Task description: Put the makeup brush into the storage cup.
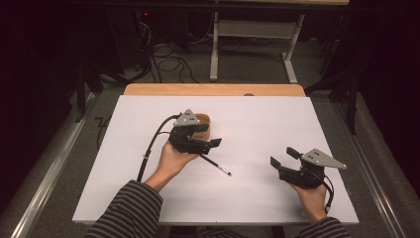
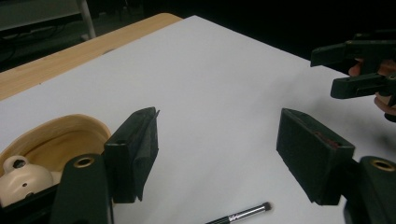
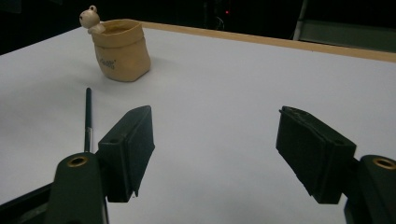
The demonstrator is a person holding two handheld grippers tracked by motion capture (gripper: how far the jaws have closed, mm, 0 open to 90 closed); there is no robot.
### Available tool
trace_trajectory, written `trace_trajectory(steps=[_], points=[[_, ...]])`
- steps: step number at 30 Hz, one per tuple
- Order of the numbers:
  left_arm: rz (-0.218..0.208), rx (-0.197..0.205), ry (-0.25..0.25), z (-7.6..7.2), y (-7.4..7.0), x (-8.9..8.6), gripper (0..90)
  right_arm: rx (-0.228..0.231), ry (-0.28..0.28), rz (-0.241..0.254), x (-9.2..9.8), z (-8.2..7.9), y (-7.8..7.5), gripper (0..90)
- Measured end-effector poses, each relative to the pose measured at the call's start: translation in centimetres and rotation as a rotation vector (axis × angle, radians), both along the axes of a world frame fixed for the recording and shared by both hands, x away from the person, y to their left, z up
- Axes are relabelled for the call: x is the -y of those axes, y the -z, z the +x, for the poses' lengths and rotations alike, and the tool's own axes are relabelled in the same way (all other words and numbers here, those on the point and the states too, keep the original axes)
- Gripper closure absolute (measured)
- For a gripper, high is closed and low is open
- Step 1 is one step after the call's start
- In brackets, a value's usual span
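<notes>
A tan sack-shaped pot (image 1: 203,120) with a small bear figure (image 3: 91,17) on its rim stands mid-table on the white board (image 1: 247,124). My left gripper (image 1: 210,137) hovers just in front of the pot, open, with nothing between its jaws; in the left gripper view (image 2: 219,128) the pot (image 2: 60,140) sits at lower left. A thin black brush with a silver ferrule (image 1: 217,166) lies on the board beside that hand. My right gripper (image 1: 281,156) is held low at the right, open and holding nothing. In the right gripper view (image 3: 215,122) the pot (image 3: 122,49) and brush (image 3: 88,119) lie far left.
The board covers a wooden table whose far edge (image 1: 213,89) shows. Beyond it are a desk frame (image 1: 257,34) and cables (image 1: 168,62) on the floor. The other gripper (image 2: 357,70) shows at upper right in the left gripper view.
</notes>
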State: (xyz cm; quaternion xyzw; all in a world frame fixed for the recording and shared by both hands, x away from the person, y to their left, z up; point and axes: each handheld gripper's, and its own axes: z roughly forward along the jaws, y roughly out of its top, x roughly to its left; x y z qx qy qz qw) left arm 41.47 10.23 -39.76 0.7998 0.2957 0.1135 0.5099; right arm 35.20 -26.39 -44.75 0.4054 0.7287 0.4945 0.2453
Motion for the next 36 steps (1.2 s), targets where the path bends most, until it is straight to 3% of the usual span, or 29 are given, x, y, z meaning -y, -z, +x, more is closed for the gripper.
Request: trace_trajectory(steps=[10, 22, 27, 30, 36], points=[[0.082, -0.004, 0.015, 0.3, -0.4, 0.2, 28.5, -0.004, -0.003, -0.002, 0.0, 0.0, 0.0, 28.9], [0.132, -0.038, 0.044, 0.5, -0.7, 0.6, 28.7, -0.006, -0.005, -0.003, -0.1, 0.0, 0.0, 28.9], [0.174, -0.052, 0.064, 0.6, -0.7, 0.8, 28.7, -0.008, -0.004, -0.005, -0.1, 0.1, 0.1, 29.0], [0.182, -0.077, 0.072, 0.8, -0.7, 0.9, 28.5, -0.009, -0.004, -0.007, -0.1, 0.1, 0.1, 29.0], [0.243, -0.097, 0.082, 1.2, -1.1, 1.3, 28.4, -0.010, -0.007, -0.009, -0.1, 0.1, 0.1, 29.1]])
